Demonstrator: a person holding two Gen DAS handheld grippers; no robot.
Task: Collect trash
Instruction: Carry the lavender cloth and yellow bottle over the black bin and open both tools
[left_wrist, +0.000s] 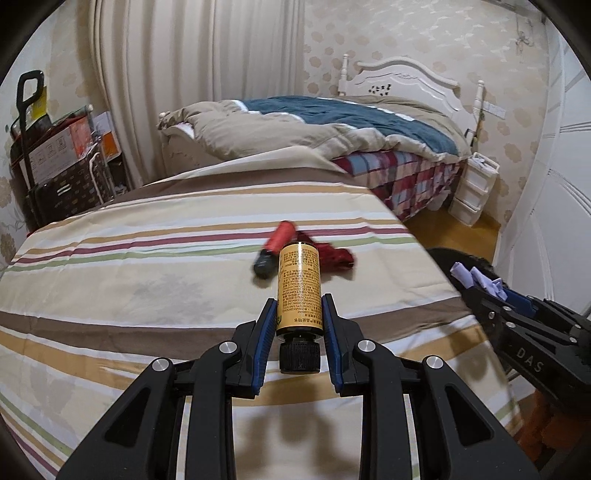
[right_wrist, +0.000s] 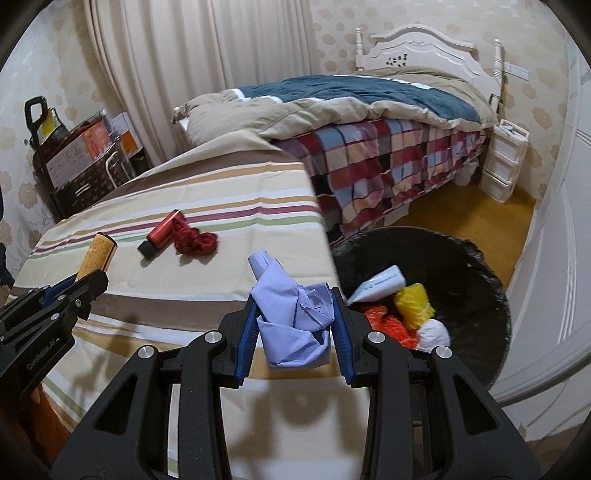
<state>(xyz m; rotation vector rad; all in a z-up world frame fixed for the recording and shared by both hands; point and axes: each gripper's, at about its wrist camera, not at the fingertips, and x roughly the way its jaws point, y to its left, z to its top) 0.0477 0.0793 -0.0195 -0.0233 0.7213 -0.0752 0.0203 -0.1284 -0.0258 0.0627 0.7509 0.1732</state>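
My left gripper (left_wrist: 298, 306) is shut on a yellow bottle (left_wrist: 298, 286) with a black cap, held above the striped table (left_wrist: 129, 266). It also shows in the right wrist view (right_wrist: 98, 256). My right gripper (right_wrist: 295, 306) is shut on crumpled pale purple paper (right_wrist: 291, 314), held above the table's right edge beside the black trash bin (right_wrist: 476, 273). The paper also shows in the left wrist view (left_wrist: 480, 280). A red tube (right_wrist: 159, 234) with a black cap and a red yarn clump (right_wrist: 194, 240) lie on the table.
The bin holds a white tube (right_wrist: 380, 284), yellow yarn (right_wrist: 413, 301), orange yarn (right_wrist: 388, 325) and a white wad (right_wrist: 434, 334). A bed (right_wrist: 369, 122) with plaid sheet stands behind. White drawers (right_wrist: 502, 166) stand far right; boxes and a trolley (right_wrist: 70, 155) far left.
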